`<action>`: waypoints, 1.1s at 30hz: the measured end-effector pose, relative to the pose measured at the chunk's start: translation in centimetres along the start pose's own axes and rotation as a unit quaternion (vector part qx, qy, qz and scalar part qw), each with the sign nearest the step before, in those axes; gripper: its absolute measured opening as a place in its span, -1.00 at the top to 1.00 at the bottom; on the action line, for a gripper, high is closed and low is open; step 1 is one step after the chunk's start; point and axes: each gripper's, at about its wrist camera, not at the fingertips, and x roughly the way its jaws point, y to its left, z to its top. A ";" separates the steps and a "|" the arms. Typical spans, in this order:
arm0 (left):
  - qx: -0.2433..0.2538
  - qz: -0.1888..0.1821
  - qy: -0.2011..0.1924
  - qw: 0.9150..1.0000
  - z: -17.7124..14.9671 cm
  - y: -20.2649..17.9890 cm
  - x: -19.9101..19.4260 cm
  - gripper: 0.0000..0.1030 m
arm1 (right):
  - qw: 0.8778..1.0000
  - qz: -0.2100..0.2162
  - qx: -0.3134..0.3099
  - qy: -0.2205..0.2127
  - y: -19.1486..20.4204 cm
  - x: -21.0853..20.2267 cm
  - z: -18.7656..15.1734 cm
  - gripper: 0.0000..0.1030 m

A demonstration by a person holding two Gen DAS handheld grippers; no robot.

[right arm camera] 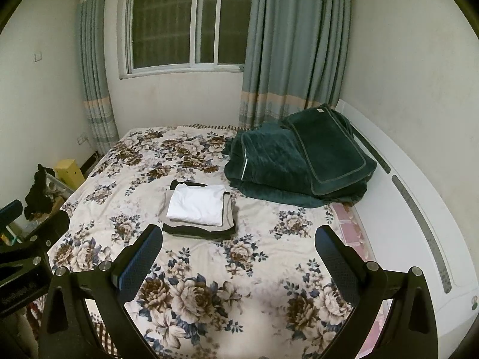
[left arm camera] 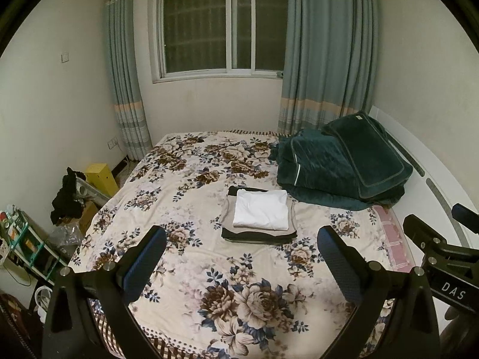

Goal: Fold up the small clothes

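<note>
Clothes stack (left arm camera: 260,214) folded on bed (left arm camera: 185,197), untouched

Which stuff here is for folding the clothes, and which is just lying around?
For the job: white top, folded clothes under it, left gripper, right gripper.

Lying about: green quilt, yellow box, black cloth.

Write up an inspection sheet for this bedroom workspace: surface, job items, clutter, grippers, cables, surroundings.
Surface: floral bedspread, laid flat.
Job's things: folded white garment tops a clothes stack of grey and dark pieces, mid-bed.
Clutter: dark green quilt heaped toward the headboard; black garment, yellow box, shelf rack beside the bed.
Grippers: left gripper and right gripper open, empty, above the bedspread.
Cables: nothing seen clearly.
Surroundings: window, blue curtains.
</note>
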 end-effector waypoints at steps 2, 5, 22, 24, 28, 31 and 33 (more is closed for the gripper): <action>0.001 0.001 -0.001 1.000 0.0 0.0 0.0 -1.00 | 1.000 0.001 0.000 0.002 0.1 0.2 0.0 -1.00; -0.001 0.001 -0.003 1.000 0.1 -0.2 -0.3 -1.00 | 1.000 0.002 -0.001 0.001 0.0 0.1 -0.1 -1.00; -0.004 0.005 -0.004 1.000 0.7 -0.7 -0.3 -1.00 | 1.000 -0.001 0.001 0.001 0.3 0.0 -0.4 -1.00; -0.004 0.005 -0.004 1.000 0.8 -0.8 -0.3 -1.00 | 1.000 -0.002 0.001 0.001 0.3 0.0 -0.5 -1.00; -0.005 0.005 -0.005 1.000 0.7 -0.6 -0.3 -1.00 | 1.000 -0.001 0.002 0.000 0.3 -0.1 -0.5 -1.00; -0.006 0.005 -0.006 1.000 0.7 -0.7 -0.3 -1.00 | 1.000 -0.002 0.001 0.000 0.3 0.0 -0.5 -1.00; -0.008 0.007 -0.006 1.000 0.8 -0.8 -0.3 -1.00 | 1.000 -0.002 0.002 0.000 0.3 -0.2 -0.6 -1.00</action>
